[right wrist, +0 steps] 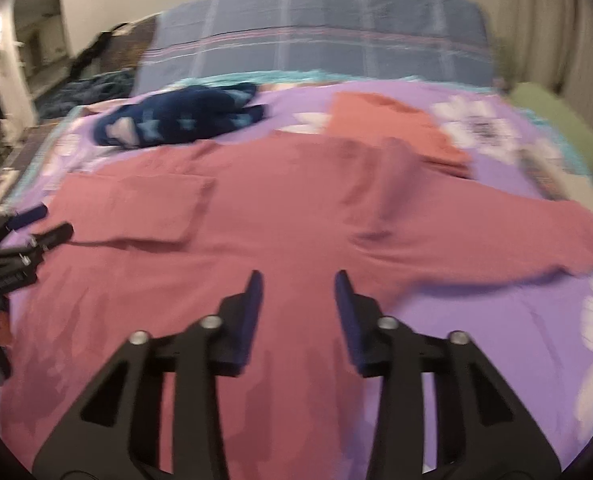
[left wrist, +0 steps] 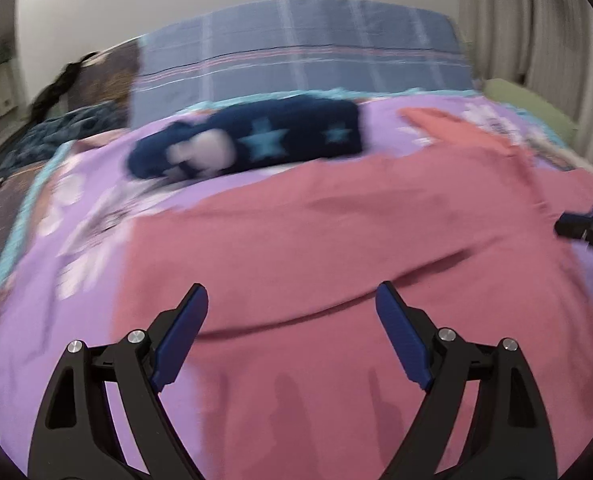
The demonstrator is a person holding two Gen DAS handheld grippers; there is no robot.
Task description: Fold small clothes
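Observation:
A rose-pink garment (left wrist: 336, 240) (right wrist: 296, 208) lies spread flat on the purple flowered bedspread (left wrist: 56, 280) (right wrist: 496, 312). In the right wrist view one side panel (right wrist: 136, 208) is folded inward on the left, and a sleeve (right wrist: 556, 240) stretches out to the right. My left gripper (left wrist: 292, 288) hovers over the garment's near left part, jaws wide open and empty. It also shows at the left edge as the left gripper (right wrist: 32, 232). My right gripper (right wrist: 298, 276) stands partly open over the garment's middle, with no cloth between its pads. The right gripper (left wrist: 588, 228) shows at the right edge.
A navy garment with pale blue stars (left wrist: 248, 144) (right wrist: 176, 120) lies crumpled behind the pink one. A folded orange piece (left wrist: 456, 128) (right wrist: 396, 128) sits at the back right. A blue plaid cover (right wrist: 316, 44) lies at the head, a green cushion (right wrist: 556, 128) to the right, with curtains (left wrist: 536, 20) behind.

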